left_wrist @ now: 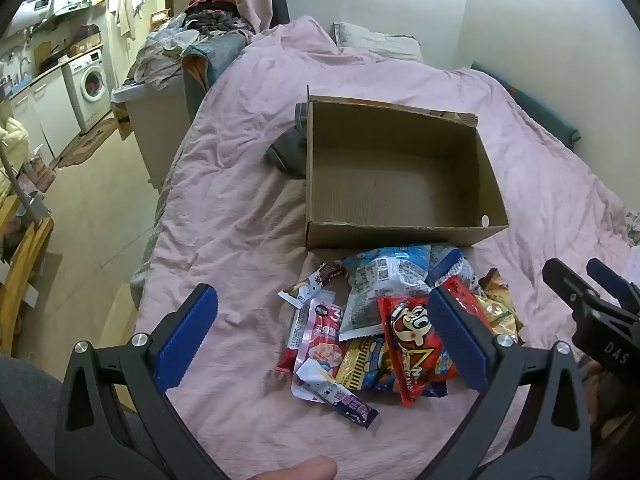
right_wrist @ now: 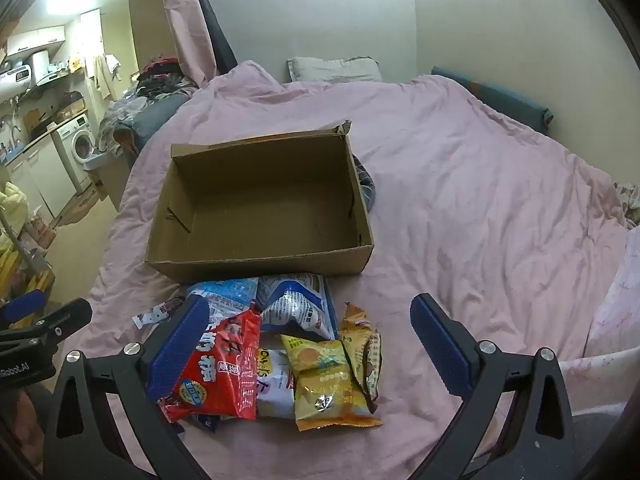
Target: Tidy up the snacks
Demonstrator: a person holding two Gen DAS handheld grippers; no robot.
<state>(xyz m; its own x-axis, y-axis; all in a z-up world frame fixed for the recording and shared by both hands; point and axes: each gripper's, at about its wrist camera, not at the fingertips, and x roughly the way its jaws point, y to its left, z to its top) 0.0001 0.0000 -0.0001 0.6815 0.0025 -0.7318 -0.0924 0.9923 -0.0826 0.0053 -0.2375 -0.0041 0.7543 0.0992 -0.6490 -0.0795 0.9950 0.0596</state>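
both claws gape wide, gripping nothing; the snack pile [right_wrist: 280, 344] lies on the pink quilt [right_wrist: 480, 200] at six o'clock of the empty cardboard box [right_wrist: 260, 256]; right gripper [right_wrist: 310, 348] straddles the yellow packet [right_wrist: 328, 392], nearest, long axis toward twelve; left gripper [left_wrist: 324, 340] flanks the red packet [left_wrist: 416, 348].

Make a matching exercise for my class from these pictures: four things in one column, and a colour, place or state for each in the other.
Things
1. brown cardboard box
2. red crinkly snack packet
3. yellow foil snack packet
4. white front-loading washing machine

Descriptions
A. beside the kitchen counter
B. empty, open top
C. at the pile's right edge, seen from the right wrist
D. printed with a cartoon face

Pairs: 1-B, 2-D, 3-C, 4-A
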